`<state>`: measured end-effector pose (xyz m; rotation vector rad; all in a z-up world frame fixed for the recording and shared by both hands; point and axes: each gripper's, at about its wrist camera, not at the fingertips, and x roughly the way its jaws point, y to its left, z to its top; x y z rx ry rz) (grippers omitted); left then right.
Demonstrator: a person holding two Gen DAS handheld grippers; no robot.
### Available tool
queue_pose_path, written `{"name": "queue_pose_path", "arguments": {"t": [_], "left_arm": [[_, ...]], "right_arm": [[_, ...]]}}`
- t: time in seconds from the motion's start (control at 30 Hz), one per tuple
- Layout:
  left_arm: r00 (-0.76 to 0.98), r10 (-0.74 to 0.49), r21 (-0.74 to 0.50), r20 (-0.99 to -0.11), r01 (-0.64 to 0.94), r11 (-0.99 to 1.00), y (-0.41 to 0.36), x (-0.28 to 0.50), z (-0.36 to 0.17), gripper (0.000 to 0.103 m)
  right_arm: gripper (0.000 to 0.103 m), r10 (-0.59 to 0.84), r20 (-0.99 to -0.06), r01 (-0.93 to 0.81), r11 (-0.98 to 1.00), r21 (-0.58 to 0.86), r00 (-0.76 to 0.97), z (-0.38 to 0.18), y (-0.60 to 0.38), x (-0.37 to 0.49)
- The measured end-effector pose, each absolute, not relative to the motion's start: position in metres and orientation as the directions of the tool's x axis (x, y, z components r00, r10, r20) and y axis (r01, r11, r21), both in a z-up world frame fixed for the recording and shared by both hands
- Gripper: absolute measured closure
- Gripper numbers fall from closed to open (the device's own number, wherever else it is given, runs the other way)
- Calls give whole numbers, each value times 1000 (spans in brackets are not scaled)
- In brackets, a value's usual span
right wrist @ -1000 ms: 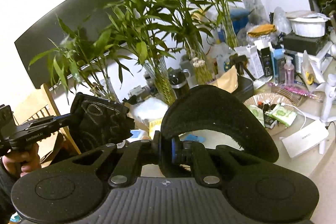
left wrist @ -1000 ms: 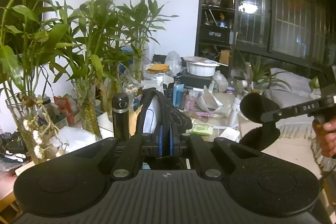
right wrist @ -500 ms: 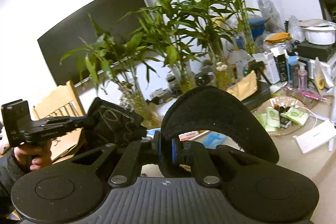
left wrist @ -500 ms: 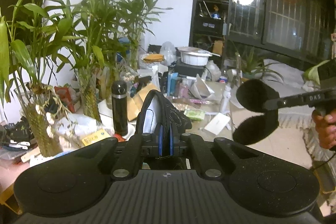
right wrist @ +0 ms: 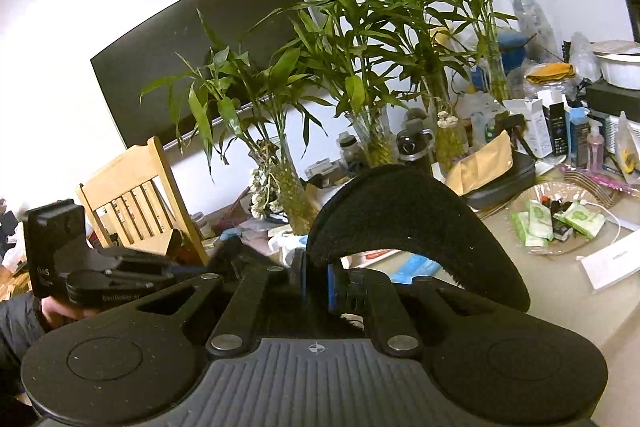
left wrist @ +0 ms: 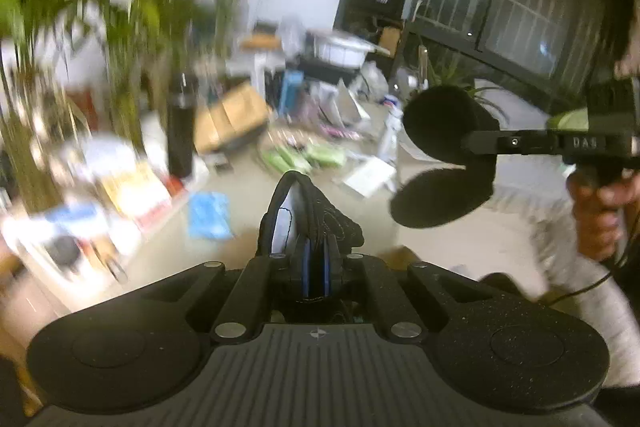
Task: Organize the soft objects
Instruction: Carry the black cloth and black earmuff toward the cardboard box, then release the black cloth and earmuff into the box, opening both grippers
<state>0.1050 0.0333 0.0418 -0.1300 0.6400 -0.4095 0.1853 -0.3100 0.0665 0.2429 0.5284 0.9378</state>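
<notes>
My left gripper (left wrist: pixel 316 267) is shut on a black glove (left wrist: pixel 304 211) with a white label inside, which stands up between the blue pads. My right gripper (right wrist: pixel 316 279) is shut on a black fuzzy curved piece (right wrist: pixel 400 211), shaped like earmuffs, arching to the right of the jaws. In the left wrist view the fuzzy piece (left wrist: pixel 440 123) shows as two round lobes held in the air over the table by the right gripper (left wrist: pixel 476 143), with a hand on its grip. In the right wrist view the left gripper (right wrist: pixel 192 269) sits low at the left, its glove mostly hidden.
Bamboo plants in glass vases (right wrist: pixel 296 195) line the wall side of the cluttered table (right wrist: pixel 560 291). A black bottle (left wrist: pixel 180 135), a blue cloth (left wrist: pixel 208 215), a dish of green packets (right wrist: pixel 560 223) and a white card (right wrist: pixel 612 261) lie there. A wooden chair (right wrist: pixel 132 195) stands at the left.
The left wrist view has tipped downward and blurred with motion. In the right wrist view the left gripper has sunk lower and the glove has slipped behind my right gripper's body. Both grips hold.
</notes>
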Motion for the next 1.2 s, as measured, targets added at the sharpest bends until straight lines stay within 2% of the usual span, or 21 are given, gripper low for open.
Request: {"name": "queue_pose_path", "arguments": {"t": [0.1,0.13,0.17,0.2,0.27,0.4,0.77,0.9,1.03,1.2], "left_arm": [[665,-466,-378,-584,285,881,44,114,23,91],[656,-449,-372,-606,265,890,44,115,16,91],[650,-428,-357,-628,248,900,45,116,11,85],[642,-405,-338,-651,233,912,46,116,6,69],[656,-375,-309,-655,219,925,49,110,2,56],[710,-280,-185,-646,210,960,50,93,3,49],[775,-228,-109,-590,203,973,47,71,12,48],[782,-216,-120,-584,180,976,51,71,13,48],[796,-205,-124,-569,164,979,57,69,18,48],[812,-183,-115,-555,143,983,64,66,23,48]], "right_arm": [[91,819,-326,-704,573,420,472,66,-309,184],[91,819,-327,-703,573,421,471,66,-310,183],[91,819,-327,-702,572,424,470,65,-310,181],[91,819,-330,-699,573,428,470,65,-311,180],[91,814,-338,-693,580,429,472,63,-312,178],[91,819,-343,-687,573,446,460,60,-314,171],[91,858,-361,-739,502,448,364,51,-301,163],[91,868,-380,-767,474,433,321,47,-287,160],[91,846,-441,-799,475,370,299,47,-266,157],[89,763,-581,-882,445,156,283,59,-232,142]]}}
